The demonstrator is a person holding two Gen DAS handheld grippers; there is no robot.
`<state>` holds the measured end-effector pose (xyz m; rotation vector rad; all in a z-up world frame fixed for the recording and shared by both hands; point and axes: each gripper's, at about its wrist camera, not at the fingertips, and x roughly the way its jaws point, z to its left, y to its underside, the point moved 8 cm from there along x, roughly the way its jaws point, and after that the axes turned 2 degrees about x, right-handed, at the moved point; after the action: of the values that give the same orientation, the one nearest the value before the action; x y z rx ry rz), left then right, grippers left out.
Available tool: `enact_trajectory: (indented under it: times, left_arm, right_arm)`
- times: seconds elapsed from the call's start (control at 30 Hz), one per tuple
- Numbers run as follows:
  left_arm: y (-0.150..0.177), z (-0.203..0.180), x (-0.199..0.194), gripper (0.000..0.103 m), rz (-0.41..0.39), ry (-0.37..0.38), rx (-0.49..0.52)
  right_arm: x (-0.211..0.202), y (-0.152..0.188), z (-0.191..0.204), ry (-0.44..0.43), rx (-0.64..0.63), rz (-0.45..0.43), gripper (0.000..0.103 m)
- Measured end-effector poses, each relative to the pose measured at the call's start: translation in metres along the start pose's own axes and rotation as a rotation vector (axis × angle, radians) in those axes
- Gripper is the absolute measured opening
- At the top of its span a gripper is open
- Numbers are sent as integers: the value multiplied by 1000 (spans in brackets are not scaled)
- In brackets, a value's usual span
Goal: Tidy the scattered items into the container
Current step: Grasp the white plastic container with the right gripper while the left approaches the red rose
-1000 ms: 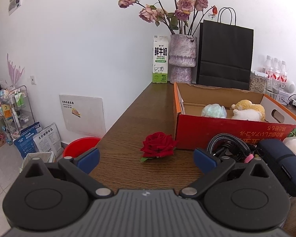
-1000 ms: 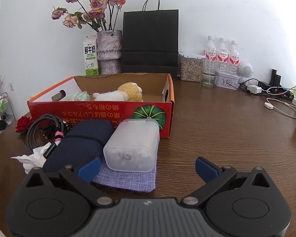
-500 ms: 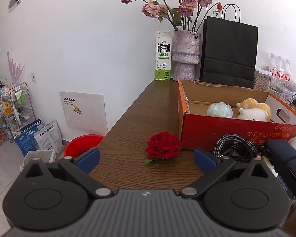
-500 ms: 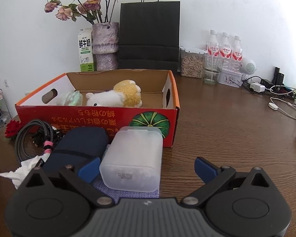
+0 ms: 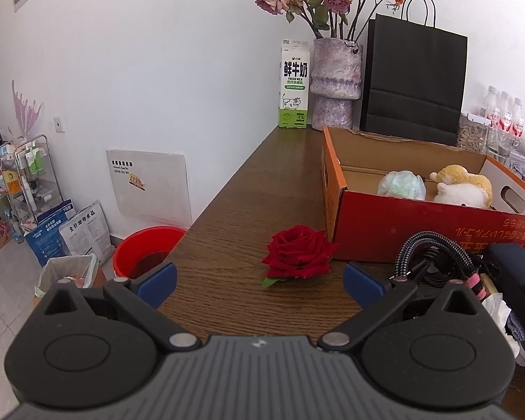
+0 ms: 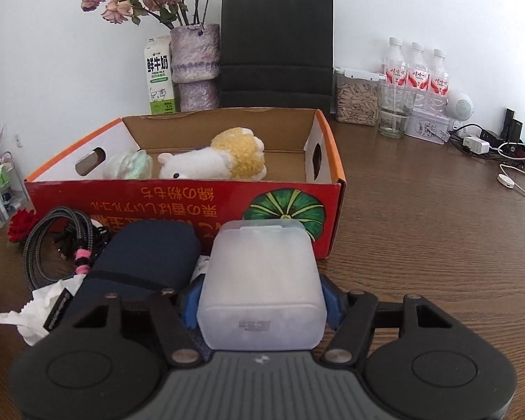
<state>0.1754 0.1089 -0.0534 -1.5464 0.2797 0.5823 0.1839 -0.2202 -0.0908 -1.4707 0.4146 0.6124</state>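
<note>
Dark wood-grain table (image 6: 437, 245) against a white wall (image 5: 157, 70). Along the wall: milk carton (image 5: 294, 84), vase (image 5: 336, 84) of dried roses, black paper bag (image 6: 276, 45), water bottles (image 6: 416, 66).

Left gripper (image 5: 259, 281): level above the table edge, fingers spread wide, holding nothing. Red rose (image 5: 297, 252) lies just ahead between the fingertips, beside the box corner.

Right gripper (image 6: 260, 302): low over the table, blue pads (image 6: 190, 302) pressed against both sides of the frosted plastic box (image 6: 260, 280). Red cardboard box (image 6: 199, 206) directly ahead, holding a plush toy (image 6: 217, 161). Left of the gripper: navy pouch (image 6: 140, 262), coiled cable (image 6: 63, 234), crumpled tissue (image 6: 35, 308).
</note>
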Motion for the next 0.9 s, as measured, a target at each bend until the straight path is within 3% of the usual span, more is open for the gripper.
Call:
enact_trajectory:
  times: [0.33, 0.73, 0.83, 0.9]
  left_arm:
    - [-10, -9, 30, 103, 37, 5, 53]
    - [-5, -18, 67, 103, 110, 26, 75]
    - [-5, -17, 65, 84, 106, 56, 62]
    - [-2, -18, 64, 46, 116, 82, 59]
  right_arm:
    - [-18, -4, -13, 15, 35, -75, 64]
    - [-24, -3, -23, 27, 57, -97, 64]
    - [-25, -1, -24, 28, 60, -99, 64]
    - [-26, -1, -24, 26, 64, -103, 64]
